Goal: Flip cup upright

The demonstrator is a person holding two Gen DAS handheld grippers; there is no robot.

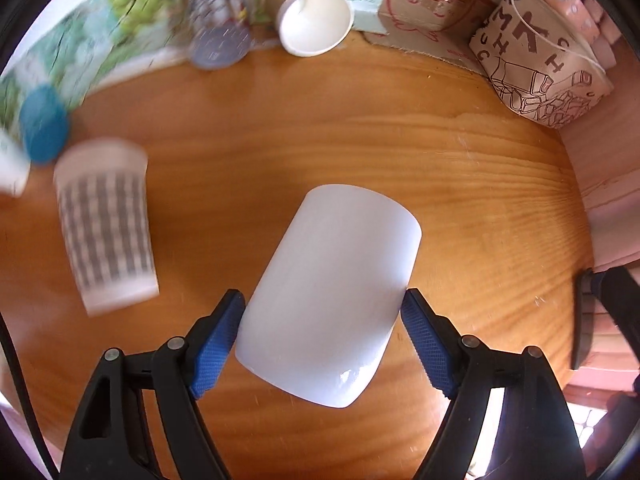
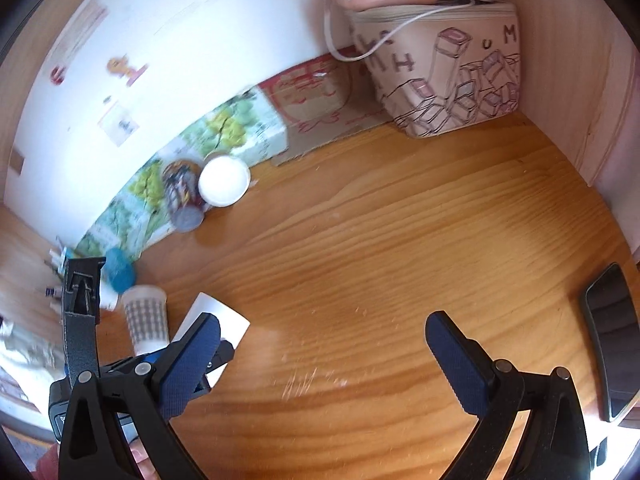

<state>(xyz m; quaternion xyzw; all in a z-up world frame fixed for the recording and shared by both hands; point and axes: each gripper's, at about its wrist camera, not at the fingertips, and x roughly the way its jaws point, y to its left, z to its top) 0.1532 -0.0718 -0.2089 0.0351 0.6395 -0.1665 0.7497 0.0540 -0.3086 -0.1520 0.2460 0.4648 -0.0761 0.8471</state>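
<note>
A plain white cup (image 1: 332, 292) is tilted above the wooden table (image 1: 400, 140), its far end pointing away and to the right. My left gripper (image 1: 322, 308) is shut on the white cup, blue pads pressed on both sides of its near half. The same cup (image 2: 216, 320) shows in the right wrist view at the lower left, partly hidden behind my right gripper's left finger, with the left gripper (image 2: 216, 360) around it. My right gripper (image 2: 322, 332) is open and empty over the bare table.
A checked paper cup (image 1: 106, 228) stands to the left. A patterned can (image 1: 218, 20) and a white paper cup on its side (image 1: 314, 22) lie at the back by a printed box (image 1: 100, 32). A printed bag (image 1: 540, 64) stands back right. A dark phone (image 2: 612, 328) lies right.
</note>
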